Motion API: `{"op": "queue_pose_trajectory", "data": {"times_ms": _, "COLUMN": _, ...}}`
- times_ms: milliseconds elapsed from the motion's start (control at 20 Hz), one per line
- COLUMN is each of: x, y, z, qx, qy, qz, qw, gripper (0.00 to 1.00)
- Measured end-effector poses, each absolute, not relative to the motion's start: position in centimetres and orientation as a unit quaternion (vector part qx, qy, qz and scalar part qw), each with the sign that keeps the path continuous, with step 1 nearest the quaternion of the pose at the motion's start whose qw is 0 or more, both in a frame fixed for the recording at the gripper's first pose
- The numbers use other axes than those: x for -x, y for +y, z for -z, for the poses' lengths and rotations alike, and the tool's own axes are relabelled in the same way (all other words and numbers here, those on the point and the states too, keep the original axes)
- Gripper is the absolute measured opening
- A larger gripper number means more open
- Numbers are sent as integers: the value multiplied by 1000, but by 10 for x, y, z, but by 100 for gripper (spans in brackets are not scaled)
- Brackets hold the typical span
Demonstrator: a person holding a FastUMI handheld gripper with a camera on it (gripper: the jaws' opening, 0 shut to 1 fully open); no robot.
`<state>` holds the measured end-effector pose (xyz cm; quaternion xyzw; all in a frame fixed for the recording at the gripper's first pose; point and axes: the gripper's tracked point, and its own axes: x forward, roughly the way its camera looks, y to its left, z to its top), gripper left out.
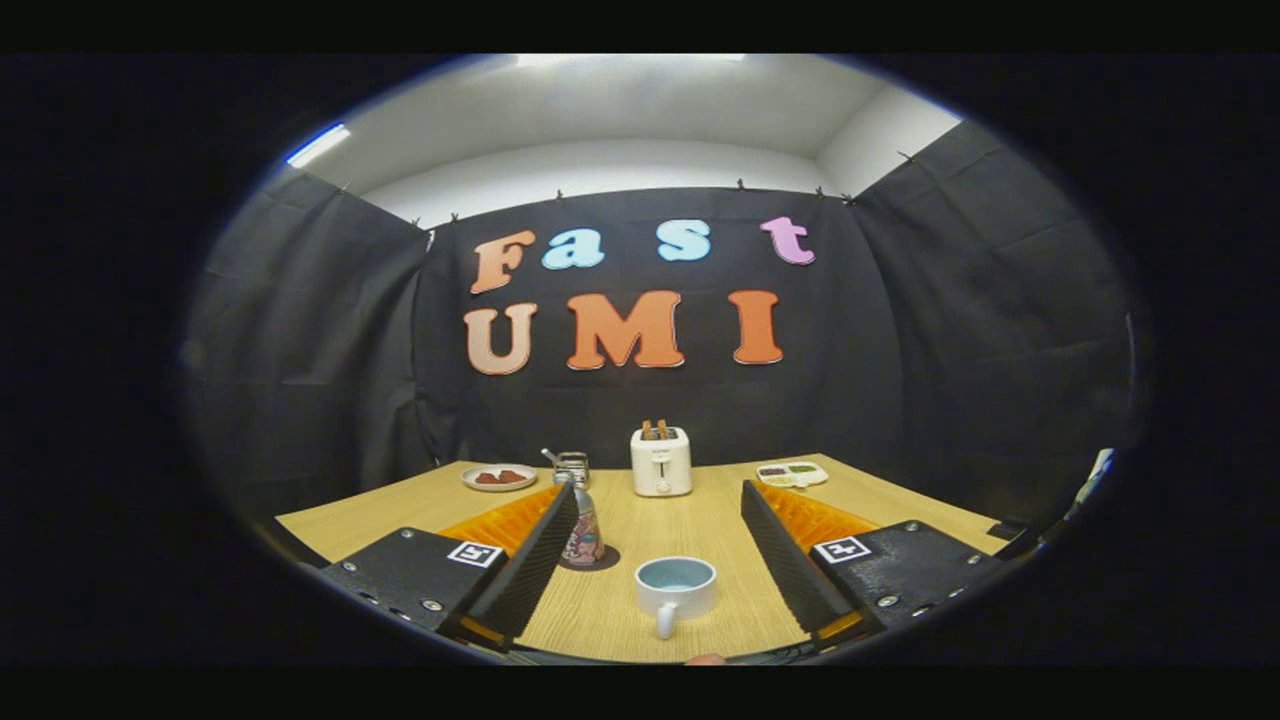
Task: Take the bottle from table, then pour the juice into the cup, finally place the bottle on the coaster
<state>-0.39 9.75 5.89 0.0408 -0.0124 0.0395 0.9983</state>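
Observation:
A small bottle with a patterned label stands upright on a dark round coaster on the wooden table, just inside my left finger and partly hidden by it. A white cup with a pale blue inside sits between my fingers, handle toward me. My gripper is open wide, its black ribbed fingers on either side of the cup and touching nothing.
A white toaster with toast in it stands at the back middle of the table. To its left are a plate of food and a small metal rack. A divided tray lies at the back right.

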Motion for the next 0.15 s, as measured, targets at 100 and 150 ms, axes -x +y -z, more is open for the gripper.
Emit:
{"op": "queue_pose_trajectory", "data": {"times_ms": 100, "x": 6, "y": 95, "z": -61, "qx": -37, "qy": -16, "qz": -39, "qw": 998, "gripper": 97}}
{"op": "queue_pose_trajectory", "data": {"times_ms": 150, "x": 7, "y": 95, "z": -62, "qx": -37, "qy": -18, "qz": -40, "qw": 998, "gripper": 97}}
